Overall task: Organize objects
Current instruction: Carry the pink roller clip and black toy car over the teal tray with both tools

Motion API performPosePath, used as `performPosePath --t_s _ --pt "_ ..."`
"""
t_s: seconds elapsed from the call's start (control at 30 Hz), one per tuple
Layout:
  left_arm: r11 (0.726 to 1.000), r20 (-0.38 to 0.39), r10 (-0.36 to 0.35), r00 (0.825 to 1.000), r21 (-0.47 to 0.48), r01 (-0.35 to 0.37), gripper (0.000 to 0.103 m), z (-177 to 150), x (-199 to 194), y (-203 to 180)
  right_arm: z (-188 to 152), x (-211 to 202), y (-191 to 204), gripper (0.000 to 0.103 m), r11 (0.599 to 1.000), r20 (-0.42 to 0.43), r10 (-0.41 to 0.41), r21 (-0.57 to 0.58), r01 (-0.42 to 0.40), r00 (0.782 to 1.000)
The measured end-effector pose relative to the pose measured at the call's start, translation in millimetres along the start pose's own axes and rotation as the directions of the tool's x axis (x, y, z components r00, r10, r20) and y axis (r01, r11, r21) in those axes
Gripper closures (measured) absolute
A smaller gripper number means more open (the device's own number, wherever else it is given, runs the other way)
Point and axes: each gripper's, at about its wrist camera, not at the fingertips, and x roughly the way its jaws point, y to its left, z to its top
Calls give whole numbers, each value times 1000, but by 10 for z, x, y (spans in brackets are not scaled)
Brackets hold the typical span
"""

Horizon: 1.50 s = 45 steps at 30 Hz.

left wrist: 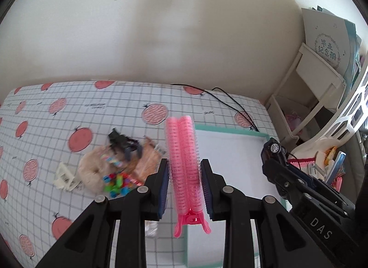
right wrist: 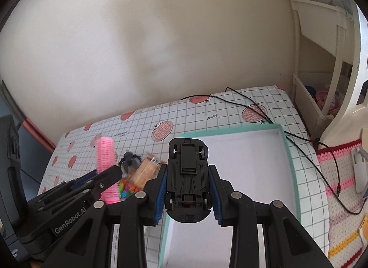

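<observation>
My left gripper (left wrist: 185,181) is shut on a pink hair-roller clip (left wrist: 184,159), held upright above the table, handle end down. From the right wrist view the same pink clip (right wrist: 105,155) and left gripper (right wrist: 108,176) show at the left. My right gripper (right wrist: 187,187) is shut on a black toy car (right wrist: 187,176), underside facing the camera, over the near left part of a white tray with a teal rim (right wrist: 286,143). The car (left wrist: 273,150) also appears at the right in the left wrist view. The tray's (left wrist: 230,129) inside holds nothing.
A pile of small items (left wrist: 115,166) lies left of the tray: a black claw clip, a beige scrunchie, colourful beads, a white clip (left wrist: 64,177). A black cable (right wrist: 299,139) crosses the chequered cloth. A white shelf unit (left wrist: 317,79) and basket (left wrist: 354,116) stand at right.
</observation>
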Motion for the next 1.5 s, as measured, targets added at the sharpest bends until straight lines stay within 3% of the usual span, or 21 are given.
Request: performPosePath --t_s 0.17,0.6,0.83,1.5 --pt "999 -34 -41 999 4 41 75 50 437 -156 100 251 -297 67 999 -10 -28 38 28 1000" --pt "998 -136 -43 990 42 50 75 -70 1354 -372 145 946 -1015 67 990 -94 -95 94 104 991" --pt "997 -140 -35 990 63 45 75 -89 1519 -428 136 1096 -1147 67 988 -112 -101 109 114 989" --pt "995 -162 -18 987 93 33 75 -180 1610 -498 -59 1324 -1046 67 986 -193 -150 39 160 970"
